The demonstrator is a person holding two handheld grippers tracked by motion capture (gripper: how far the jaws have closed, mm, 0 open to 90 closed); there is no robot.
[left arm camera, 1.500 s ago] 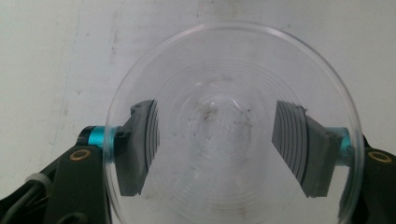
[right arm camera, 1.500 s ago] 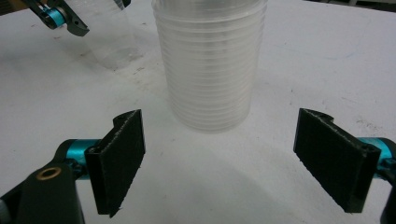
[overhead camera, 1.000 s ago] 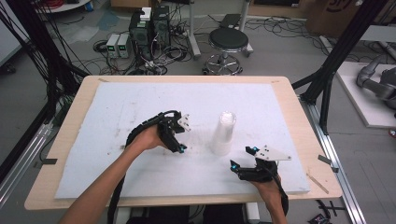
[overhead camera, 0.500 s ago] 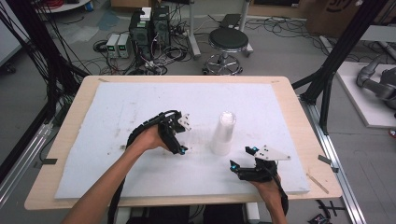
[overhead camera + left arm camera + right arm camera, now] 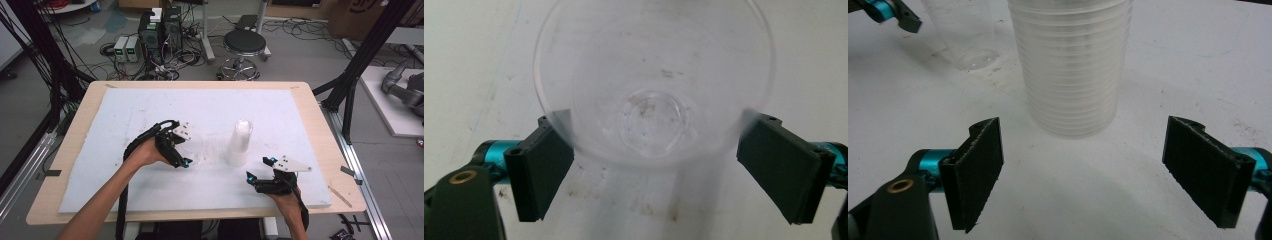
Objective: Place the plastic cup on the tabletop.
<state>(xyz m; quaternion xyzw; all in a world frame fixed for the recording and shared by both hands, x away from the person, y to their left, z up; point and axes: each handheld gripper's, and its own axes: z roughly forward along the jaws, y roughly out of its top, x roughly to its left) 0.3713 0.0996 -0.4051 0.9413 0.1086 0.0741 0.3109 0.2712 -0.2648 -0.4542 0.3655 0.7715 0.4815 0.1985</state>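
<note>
A single clear plastic cup (image 5: 654, 65) stands upright on the white foam board (image 5: 150, 110); I look down into it in the left gripper view. My left gripper (image 5: 659, 135) straddles it. Its jaws have just been opening, and the black pads (image 5: 544, 165) now stand beside the cup's wall without pressing it. In the high view the left gripper (image 5: 182, 159) sits left of a tall stack of nested clear cups (image 5: 239, 145). My right gripper (image 5: 259, 169) rests on the board right of and nearer than the stack. It is open and faces the stack (image 5: 1070, 65), with the single cup (image 5: 965, 35) at upper left.
The foam board covers most of a wooden table (image 5: 320, 140). Black frame posts (image 5: 360, 60) stand at the right and left. Beyond the far edge are a stool (image 5: 244, 45) and floor electronics with cables (image 5: 160, 30).
The left hand has drawn back a little to the left, away from the stack. The right hand and the stack have kept still.
</note>
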